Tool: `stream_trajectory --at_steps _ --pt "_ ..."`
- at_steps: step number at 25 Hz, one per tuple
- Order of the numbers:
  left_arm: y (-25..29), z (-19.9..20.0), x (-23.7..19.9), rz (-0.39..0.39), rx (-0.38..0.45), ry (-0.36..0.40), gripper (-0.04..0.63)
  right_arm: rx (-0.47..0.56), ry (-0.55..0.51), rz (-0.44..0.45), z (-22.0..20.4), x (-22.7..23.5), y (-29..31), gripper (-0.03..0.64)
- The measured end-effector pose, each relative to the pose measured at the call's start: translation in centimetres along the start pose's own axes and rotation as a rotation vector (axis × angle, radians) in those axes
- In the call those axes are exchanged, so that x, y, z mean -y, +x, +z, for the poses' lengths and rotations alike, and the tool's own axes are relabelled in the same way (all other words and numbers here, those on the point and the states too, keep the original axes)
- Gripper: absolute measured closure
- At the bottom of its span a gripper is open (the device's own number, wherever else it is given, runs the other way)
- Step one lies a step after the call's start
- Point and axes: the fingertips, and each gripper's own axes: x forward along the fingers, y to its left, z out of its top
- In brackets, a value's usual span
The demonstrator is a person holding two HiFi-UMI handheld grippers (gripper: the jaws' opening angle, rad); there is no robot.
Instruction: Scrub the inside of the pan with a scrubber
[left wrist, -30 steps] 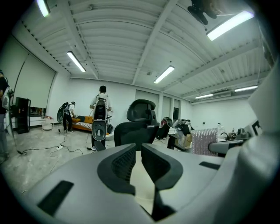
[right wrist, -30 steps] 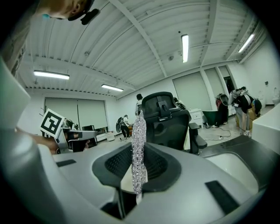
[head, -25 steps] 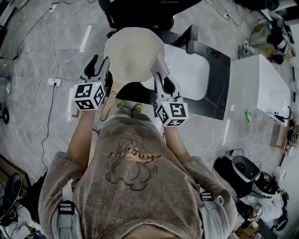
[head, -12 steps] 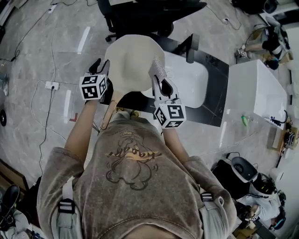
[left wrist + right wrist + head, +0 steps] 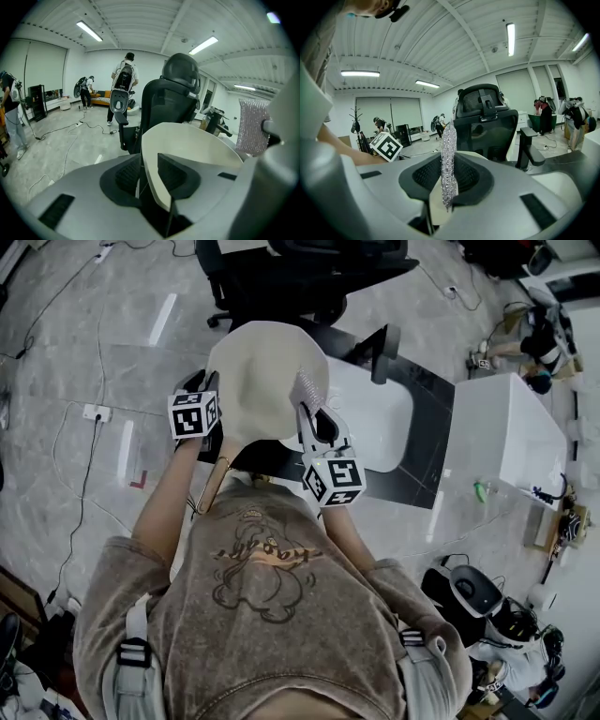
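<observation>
The cream pan (image 5: 262, 371) lies in the middle of the head view, its wooden handle (image 5: 211, 484) pointing back at me. My left gripper (image 5: 206, 382) is at the pan's left rim. In the left gripper view the pan (image 5: 197, 145) has its rim between the jaws of the left gripper (image 5: 149, 171). They have just been closing round it, with a sliver of gap still showing. My right gripper (image 5: 314, 411) is shut on the silvery scrubber (image 5: 307, 390), held upright over the pan's right rim. The scrubber (image 5: 449, 159) stands on edge between the right gripper's (image 5: 449, 177) pads.
A black office chair (image 5: 309, 277) stands just behind the pan. A white table top (image 5: 380, 409) lies to its right, with a white box (image 5: 516, 427) further right. Cables (image 5: 89, 352) run over the floor at the left. Several people stand far back in the room.
My left gripper has gone from beside the pan's handle forward to the pan's left rim. The right gripper has drifted a little forward and left with the scrubber.
</observation>
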Motion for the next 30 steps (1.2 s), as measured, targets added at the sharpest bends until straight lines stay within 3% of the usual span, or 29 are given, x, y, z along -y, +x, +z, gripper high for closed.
stream_trajectory --at_steps 7,15,19,30 --pt "0.4 -0.2 -0.5 0.044 -0.022 -0.027 0.543 -0.047 -0.038 0.082 -0.3 -0.8 2.4 0.537" --pt "0.3 -0.4 -0.5 0.052 -0.020 -0.057 0.547 -0.112 -0.189 0.263 -1.4 -5.0 8.3 0.537" --pt "0.2 -0.7 -0.7 0.049 -0.017 -0.080 0.546 -0.162 -0.217 0.326 -3.0 -6.6 11.1 0.537" --pt "0.1 -0.8 -0.7 0.045 -0.010 -0.107 0.546 -0.349 -0.293 0.379 -8.0 -8.2 16.1 0.537"
